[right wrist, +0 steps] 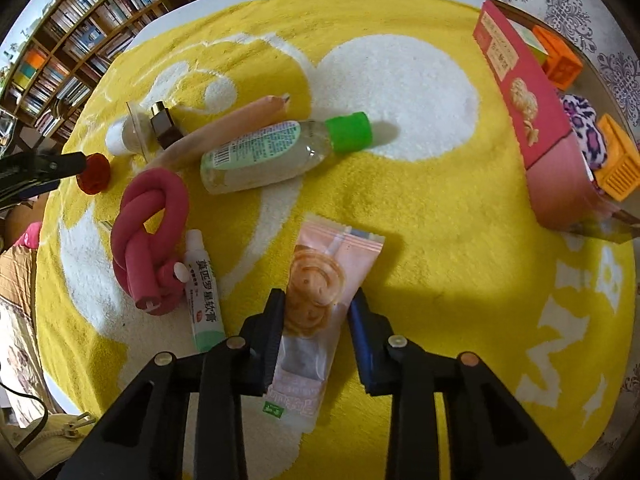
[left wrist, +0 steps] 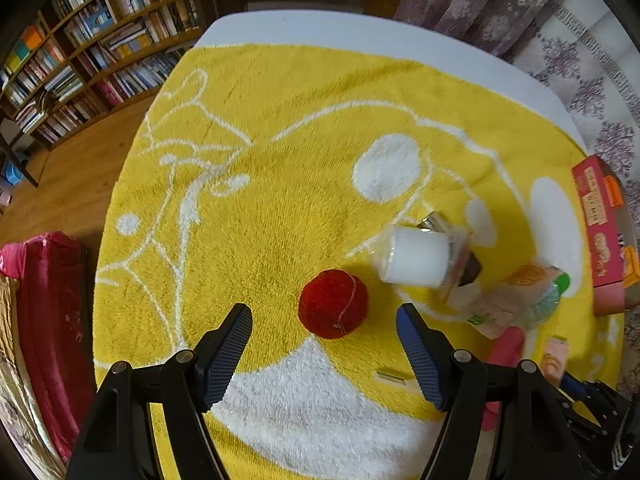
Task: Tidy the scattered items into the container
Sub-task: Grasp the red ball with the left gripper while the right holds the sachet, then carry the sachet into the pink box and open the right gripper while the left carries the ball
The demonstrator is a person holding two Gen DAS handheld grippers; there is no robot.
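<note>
My left gripper (left wrist: 324,316) is open, its fingers on either side of a red ball (left wrist: 333,303) on the yellow rug; the ball also shows in the right wrist view (right wrist: 95,173). My right gripper (right wrist: 318,304) is closed on a pink snack packet (right wrist: 316,300). The pink box container (right wrist: 532,120) stands at the right edge and holds orange blocks and a spotted cloth. Scattered on the rug are a clear bottle with a green cap (right wrist: 276,152), a knotted pink foam tube (right wrist: 148,232), an ointment tube (right wrist: 202,288), a white jar (left wrist: 416,256) and a brown perfume bottle (right wrist: 164,124).
The yellow and white rug (right wrist: 420,220) covers a white table. A bookshelf (left wrist: 88,40) stands at the far left. A red cushion (left wrist: 48,300) lies off the table's left side. A patterned curtain (left wrist: 560,60) is at the far right.
</note>
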